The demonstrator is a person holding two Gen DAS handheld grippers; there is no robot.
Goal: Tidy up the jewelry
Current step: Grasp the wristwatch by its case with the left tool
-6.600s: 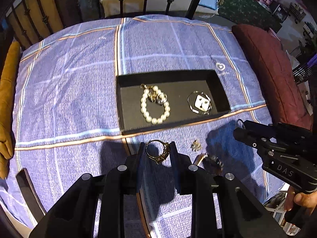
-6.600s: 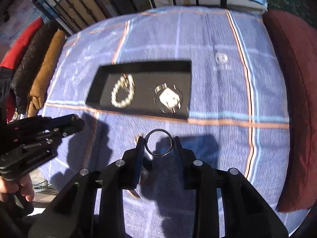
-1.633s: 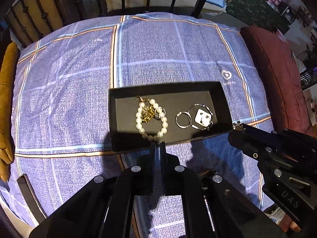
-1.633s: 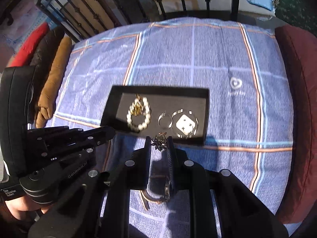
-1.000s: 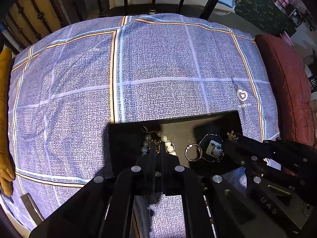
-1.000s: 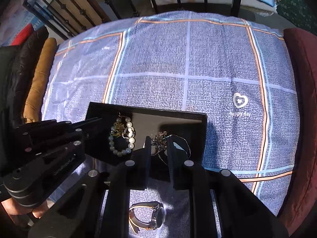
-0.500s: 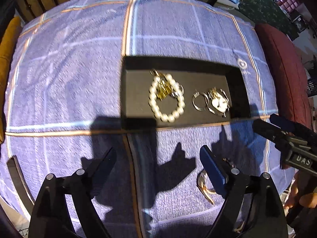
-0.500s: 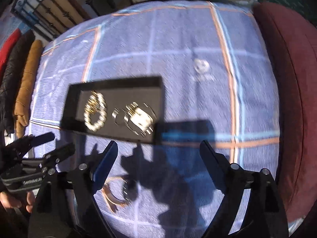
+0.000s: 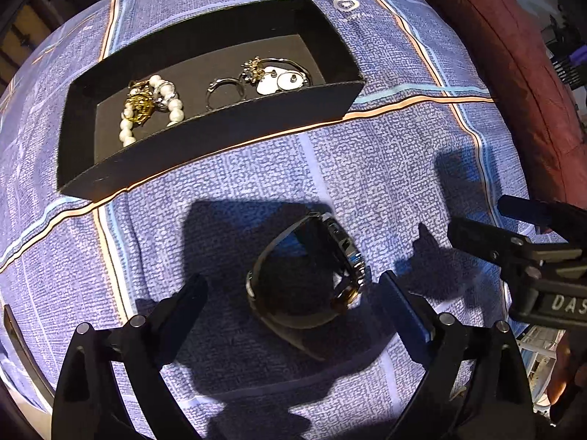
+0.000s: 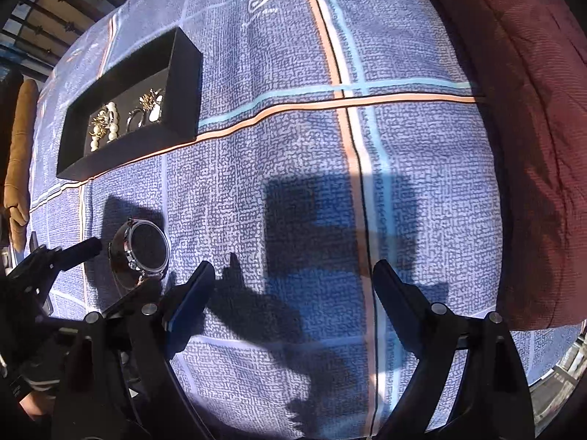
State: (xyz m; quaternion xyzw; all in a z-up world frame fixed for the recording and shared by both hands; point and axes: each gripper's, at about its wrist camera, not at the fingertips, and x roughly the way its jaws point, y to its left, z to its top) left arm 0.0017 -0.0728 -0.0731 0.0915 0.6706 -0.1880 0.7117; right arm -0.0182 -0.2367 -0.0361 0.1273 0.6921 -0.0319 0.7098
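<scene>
Left tool (image 9: pixel 293 295) gapes around wristwatch (image 9: pixel 312 275).

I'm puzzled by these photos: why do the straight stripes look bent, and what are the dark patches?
Left wrist view: fisheye bends the bedspread stripes; hard sun drops the gripper's shadow over the watch. Right wrist view: same curving, sharp gripper shadows; the watch face stays sunlit.

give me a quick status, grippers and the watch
Left gripper open, fingers straddling the watch on the bedspread. Right gripper open, empty. Tray ahead, nothing blocking.
</scene>
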